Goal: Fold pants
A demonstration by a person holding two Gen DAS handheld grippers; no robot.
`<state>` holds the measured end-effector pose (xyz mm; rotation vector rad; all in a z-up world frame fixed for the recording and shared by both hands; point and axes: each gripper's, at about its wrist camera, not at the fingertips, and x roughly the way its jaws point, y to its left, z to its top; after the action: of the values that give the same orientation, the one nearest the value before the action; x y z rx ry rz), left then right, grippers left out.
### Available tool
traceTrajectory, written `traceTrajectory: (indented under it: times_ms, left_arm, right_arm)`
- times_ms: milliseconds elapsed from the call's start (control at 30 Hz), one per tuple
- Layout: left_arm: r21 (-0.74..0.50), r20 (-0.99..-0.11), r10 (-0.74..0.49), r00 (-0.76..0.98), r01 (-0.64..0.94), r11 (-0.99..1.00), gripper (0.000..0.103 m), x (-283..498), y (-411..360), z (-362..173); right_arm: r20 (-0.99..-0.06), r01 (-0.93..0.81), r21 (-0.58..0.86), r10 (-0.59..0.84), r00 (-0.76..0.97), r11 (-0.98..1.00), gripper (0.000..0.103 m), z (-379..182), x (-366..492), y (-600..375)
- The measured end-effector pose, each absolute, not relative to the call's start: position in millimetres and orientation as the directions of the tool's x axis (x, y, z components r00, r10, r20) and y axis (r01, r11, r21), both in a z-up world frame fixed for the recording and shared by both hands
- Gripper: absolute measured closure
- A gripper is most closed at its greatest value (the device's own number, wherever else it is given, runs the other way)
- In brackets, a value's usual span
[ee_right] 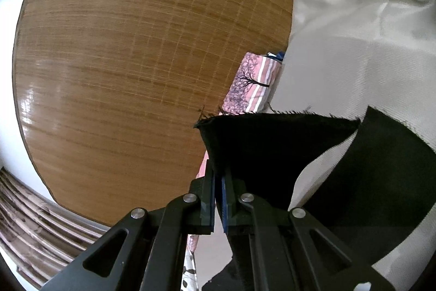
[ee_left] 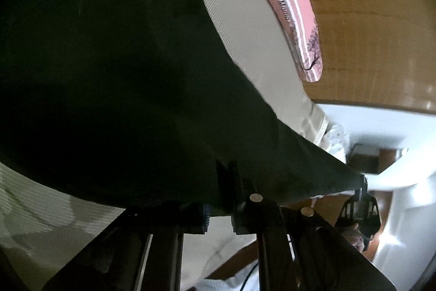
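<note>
both tools clamped on the dark pants (ee_left: 122, 72). my left tool (ee_left: 219, 198) is pinched narrow on one edge, and the cloth spreads up and left from it over the beige sheet (ee_left: 245, 26). my right tool (ee_right: 218, 190) is closed on a frayed hem corner, and the fabric runs off to its right. the pants hang stretched between the two tools above the bed, long axis across from one to the other. right tool shows at the far end in the left view. pink striped pillow (ee_left: 288, 4) reads "baby". bamboo mat (ee_right: 136, 72) lies beyond.
</note>
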<state>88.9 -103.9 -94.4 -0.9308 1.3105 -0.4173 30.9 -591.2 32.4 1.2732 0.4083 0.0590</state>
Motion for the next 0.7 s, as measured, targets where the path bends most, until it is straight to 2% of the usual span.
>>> traceTrajectory:
  times_ms: [167, 300, 433, 567, 700]
  left_arm:
    - [-0.682, -0.73, -0.668, 0.141, -0.197, 0.704, 0.094, 77, -114, -112]
    - [-0.603, -0.795, -0.602, 0.074, -0.195, 0.773, 0.094, 72, -122, -131]
    - [-0.581, -0.813, -0.578, 0.074, -0.178, 0.795, 0.094, 73, -125, -126]
    - [-0.597, -0.8, -0.593, 0.088, -0.197, 0.777, 0.094, 74, -124, -123]
    - [-0.671, -0.74, -0.646, 0.189, -0.142, 0.727, 0.094, 77, -123, -98]
  right_arm:
    - [-0.317, 0.238, 0.916, 0.221, 0.922, 0.323, 0.099, 5, -16, -598]
    - [-0.506, 0.464, 0.856, 0.183, 0.843, 0.23, 0.099, -72, -55, -619]
    - [-0.604, 0.588, 0.797, 0.189, 0.775, 0.138, 0.099, -129, -79, -629]
    - [-0.61, 0.593, 0.792, 0.196, 0.768, 0.144, 0.099, -134, -78, -631]
    - [-0.484, 0.452, 0.869, 0.151, 0.862, 0.202, 0.099, -89, -66, -644]
